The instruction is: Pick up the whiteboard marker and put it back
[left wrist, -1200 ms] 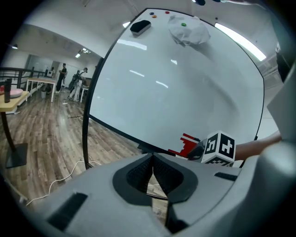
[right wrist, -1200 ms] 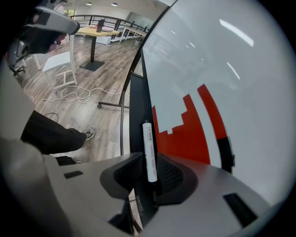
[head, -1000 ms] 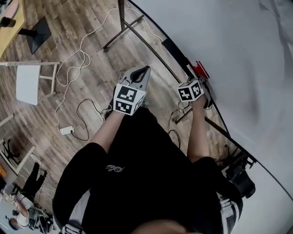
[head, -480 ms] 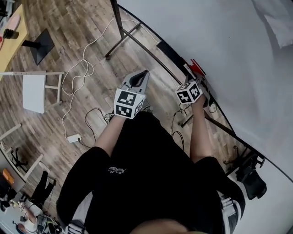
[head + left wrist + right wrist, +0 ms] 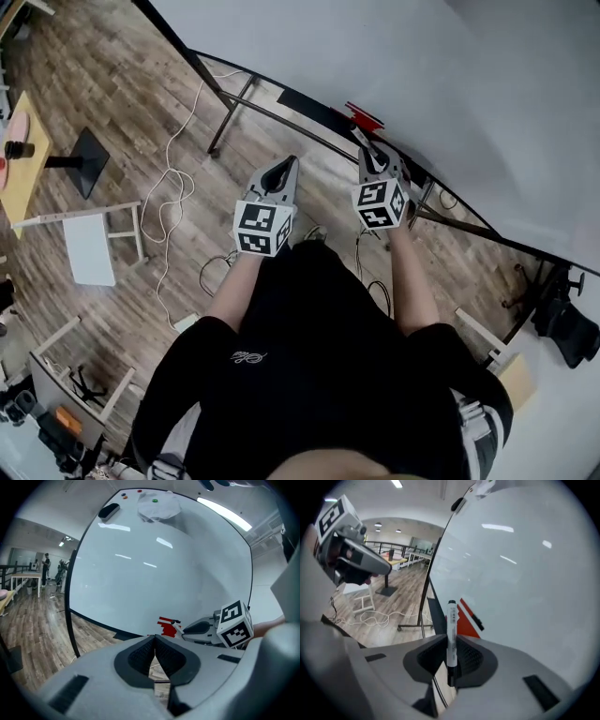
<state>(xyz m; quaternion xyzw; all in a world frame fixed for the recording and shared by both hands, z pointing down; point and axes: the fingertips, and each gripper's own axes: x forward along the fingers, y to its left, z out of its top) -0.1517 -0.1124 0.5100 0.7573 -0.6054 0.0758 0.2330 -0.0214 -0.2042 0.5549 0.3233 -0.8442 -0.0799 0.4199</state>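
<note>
Right gripper view showed the right gripper (image 5: 451, 651) pinching the marker (image 5: 451, 620) toward twelve o'clock for return, left gripper (image 5: 154, 644) pressed together.

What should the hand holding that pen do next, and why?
Probably lower the marker toward the tray ledge near the red object, then open the jaws. The right gripper is clamped on the marker, holding it upright close to the whiteboard and not resting on anything.
</note>
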